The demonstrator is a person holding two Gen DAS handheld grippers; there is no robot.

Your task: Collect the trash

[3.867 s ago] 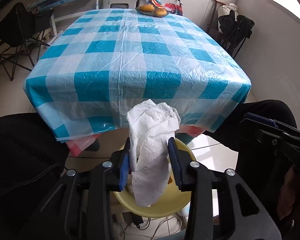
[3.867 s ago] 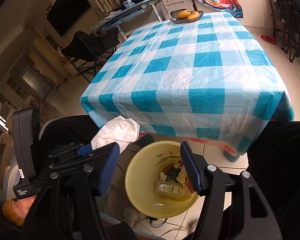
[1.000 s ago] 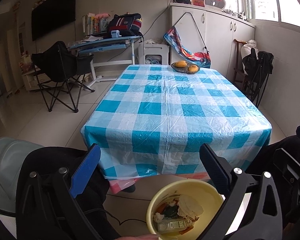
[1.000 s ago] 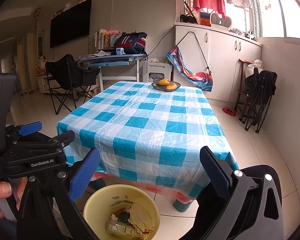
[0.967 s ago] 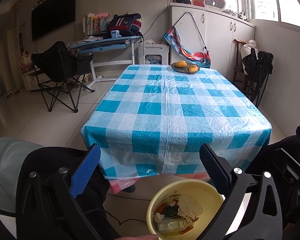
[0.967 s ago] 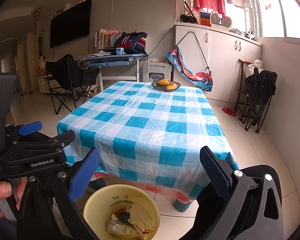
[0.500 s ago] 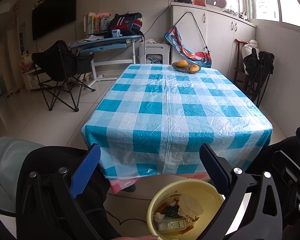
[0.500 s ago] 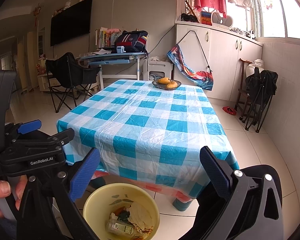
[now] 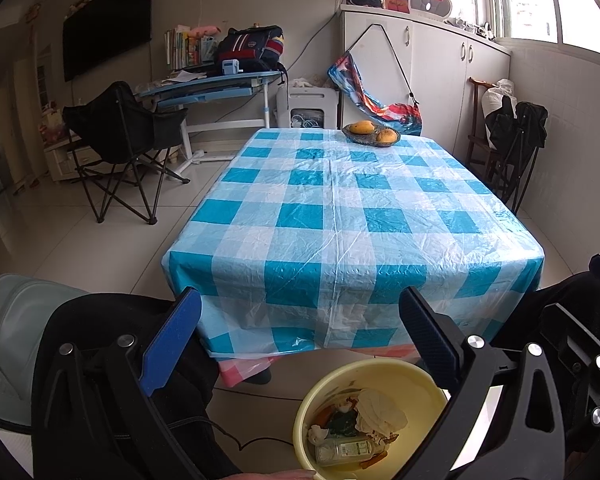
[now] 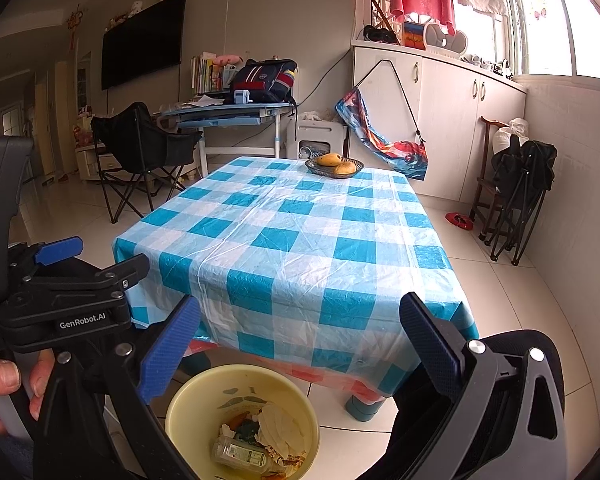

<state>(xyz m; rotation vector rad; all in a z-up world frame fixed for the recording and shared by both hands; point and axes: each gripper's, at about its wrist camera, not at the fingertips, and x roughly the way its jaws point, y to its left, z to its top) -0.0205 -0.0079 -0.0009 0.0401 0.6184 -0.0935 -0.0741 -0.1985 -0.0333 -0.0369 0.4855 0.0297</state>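
Hovering wide open, empty: left gripper (image 9: 298,334), nothing left to grab. Yellow trash bin (image 9: 380,368) on floor at desk's near edge, placed for easy drops; crumpled tissue (image 9: 378,410), bottle (image 9: 342,449) inside. Checkered desk (image 9: 340,216) carries only fruit bowl (image 9: 371,135). Right gripper (image 10: 296,334) wide open, empty, above bin.

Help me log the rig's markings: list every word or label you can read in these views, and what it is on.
"GenRobot.AI": white print on the left gripper's black body, seen from the right wrist.
Partial white letters at that view's left edge: cut off, unreadable.
Label on the plastic bottle in the yellow bin: too small to read.
Book spines on the desk: blurred.
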